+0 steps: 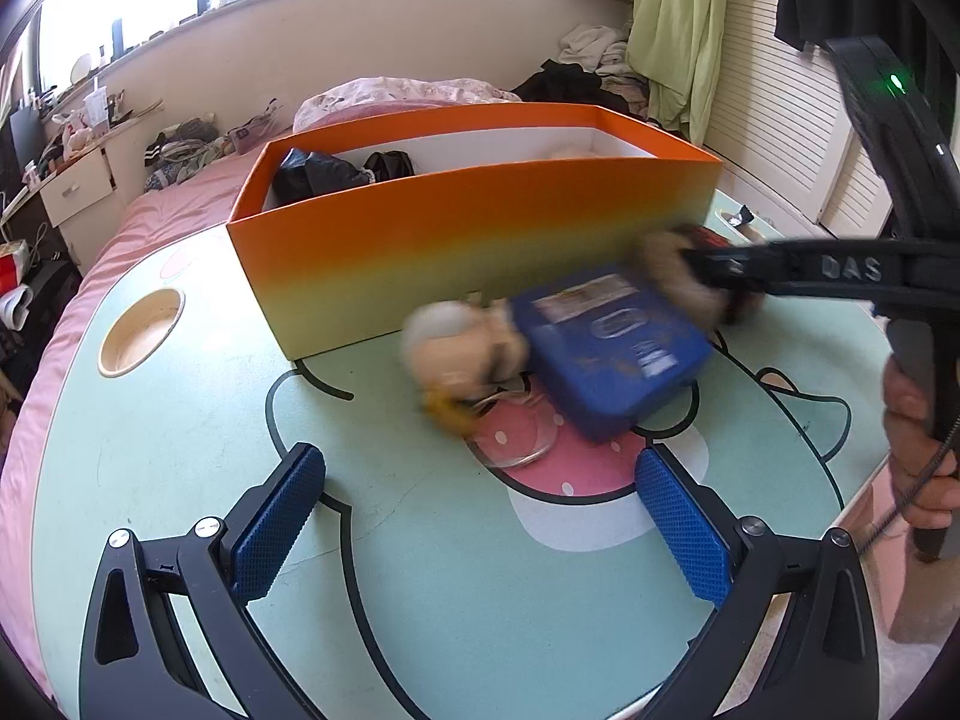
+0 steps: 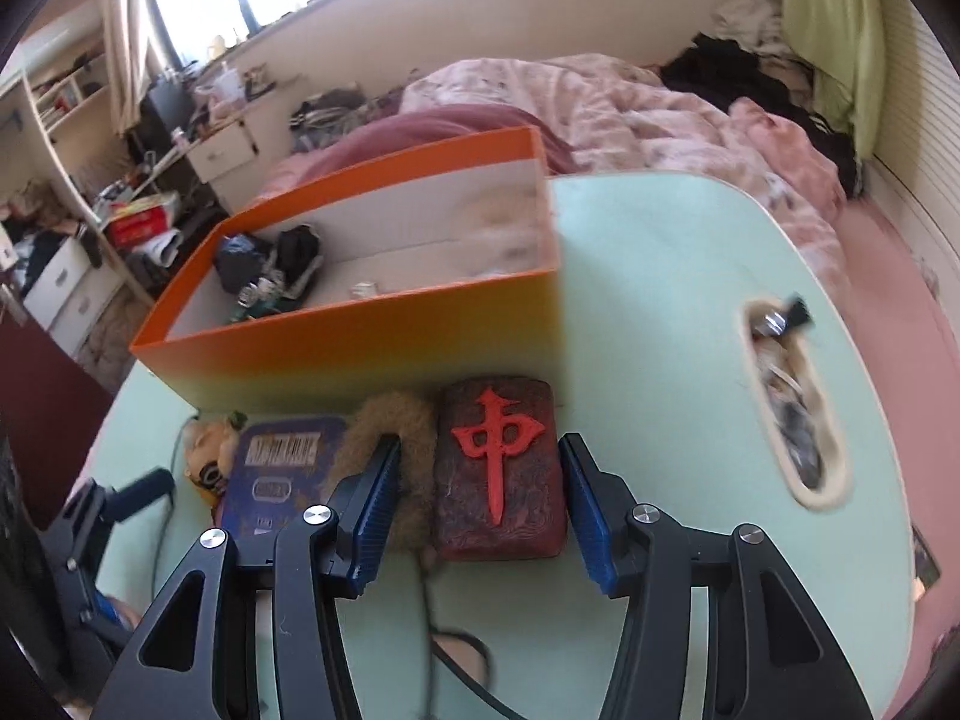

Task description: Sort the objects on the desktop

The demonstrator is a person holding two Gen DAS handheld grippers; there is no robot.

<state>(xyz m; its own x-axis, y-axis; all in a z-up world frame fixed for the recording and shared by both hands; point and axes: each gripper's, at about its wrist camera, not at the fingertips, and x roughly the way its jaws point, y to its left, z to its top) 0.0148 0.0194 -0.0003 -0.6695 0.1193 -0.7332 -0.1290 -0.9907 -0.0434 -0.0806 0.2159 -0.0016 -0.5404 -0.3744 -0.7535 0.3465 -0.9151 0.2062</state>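
A dark red mahjong block (image 2: 501,468) with a raised red character lies on the green table (image 2: 660,300), against the front of the orange box (image 2: 360,348). My right gripper (image 2: 483,510) is shut on it: the right pad touches its edge and the left pad presses a brown furry thing (image 2: 396,438) against it. A blue tin (image 1: 612,348) and a pale plush toy (image 1: 462,348) lie blurred just left of that. The right gripper (image 1: 702,264) reaches in from the right. My left gripper (image 1: 480,516) stands open above bare table, short of the tin.
The orange box (image 1: 480,240) holds dark cloth and small items at its left end. A round cup hole (image 1: 141,330) sits at the table's left, and a long slot (image 2: 792,408) with odds and ends at its right. A hand (image 1: 912,420) grips the right tool. Bed and bedding lie behind.
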